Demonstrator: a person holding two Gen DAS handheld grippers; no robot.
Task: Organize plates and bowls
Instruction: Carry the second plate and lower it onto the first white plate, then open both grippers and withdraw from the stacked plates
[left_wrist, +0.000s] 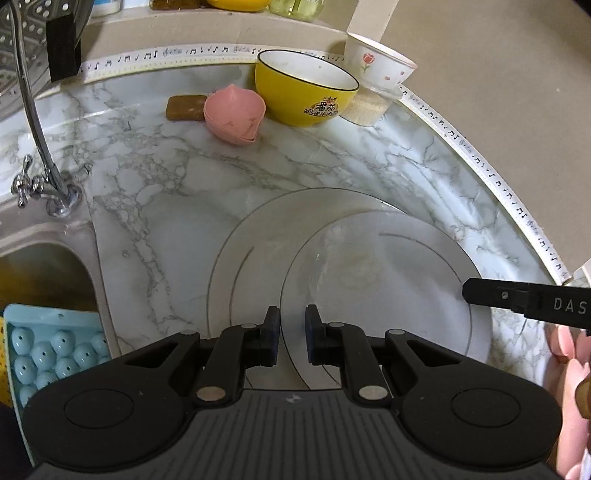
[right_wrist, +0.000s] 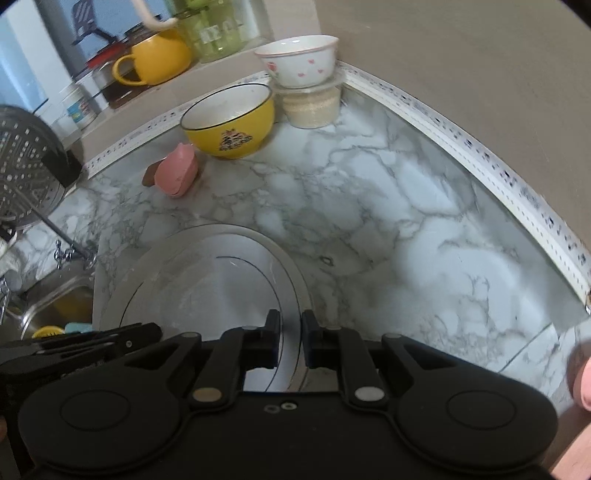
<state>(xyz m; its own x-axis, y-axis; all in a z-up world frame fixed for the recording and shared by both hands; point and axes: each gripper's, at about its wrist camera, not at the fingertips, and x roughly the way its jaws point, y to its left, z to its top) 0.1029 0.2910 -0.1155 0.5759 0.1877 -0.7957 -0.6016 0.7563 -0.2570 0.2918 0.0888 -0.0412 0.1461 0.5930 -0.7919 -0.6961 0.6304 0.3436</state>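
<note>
Two white plates lie overlapping on the marble counter: a larger one (left_wrist: 236, 258) below and a smaller one (left_wrist: 388, 280) on top of it. My left gripper (left_wrist: 291, 332) has its jaws on either side of the smaller plate's near left rim, a narrow gap between them. My right gripper (right_wrist: 290, 338) grips the same plate's (right_wrist: 207, 295) right rim with narrow jaws; its finger (left_wrist: 517, 299) shows in the left wrist view. A yellow bowl (left_wrist: 306, 88) (right_wrist: 231, 122) and a white flowered bowl (left_wrist: 380, 66) (right_wrist: 297, 61) stand at the back.
The flowered bowl sits on a lidded container of grains (right_wrist: 312, 105). A pink peach-shaped dish (left_wrist: 234, 116) and a brown block (left_wrist: 184, 107) lie left of the yellow bowl. A tap (left_wrist: 40, 147) and sink (left_wrist: 40, 273) are left. A wall borders the right.
</note>
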